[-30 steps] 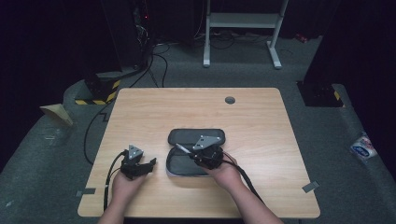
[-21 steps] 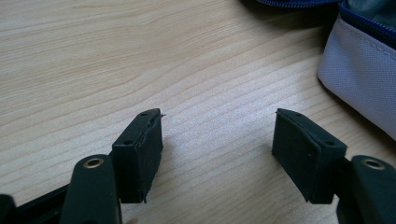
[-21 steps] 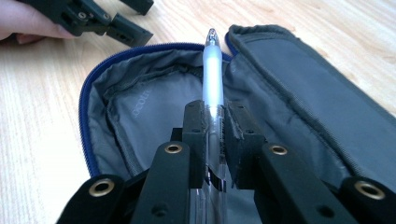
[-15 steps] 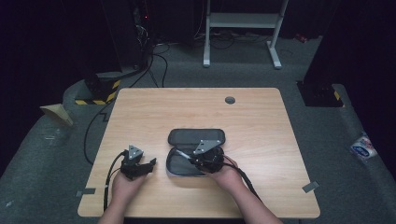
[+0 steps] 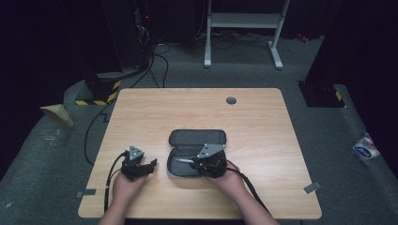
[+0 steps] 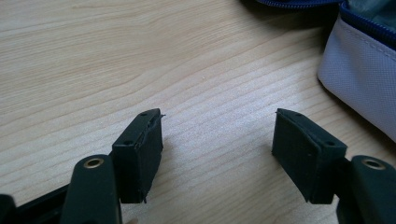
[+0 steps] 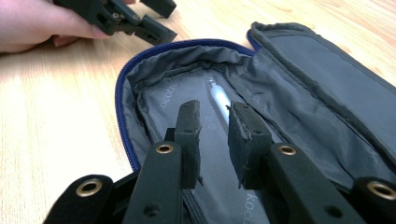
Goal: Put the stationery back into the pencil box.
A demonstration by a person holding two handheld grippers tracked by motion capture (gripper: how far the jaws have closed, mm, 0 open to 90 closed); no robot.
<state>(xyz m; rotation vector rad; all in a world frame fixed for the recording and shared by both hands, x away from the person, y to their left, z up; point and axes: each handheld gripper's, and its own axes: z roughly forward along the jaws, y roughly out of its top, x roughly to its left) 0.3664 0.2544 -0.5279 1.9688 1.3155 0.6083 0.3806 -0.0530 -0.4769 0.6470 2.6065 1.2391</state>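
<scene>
Grey-lined, blue-zipped fabric pencil case (image 7: 289, 93) lay open, its long axis running toward the frame's upper left; my right claw (image 7: 214, 116) had just parted slightly over a slim white pen (image 7: 218, 99) inside.

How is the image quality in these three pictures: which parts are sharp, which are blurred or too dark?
High view: the wooden table is evenly lit, the room beyond is nearly black. Left gripper view: wood grain and the left gripper are sharp, with soft shadows under the pads. Right gripper view: the right gripper is slightly soft, and the white pen in the open pencil case glares.
</scene>
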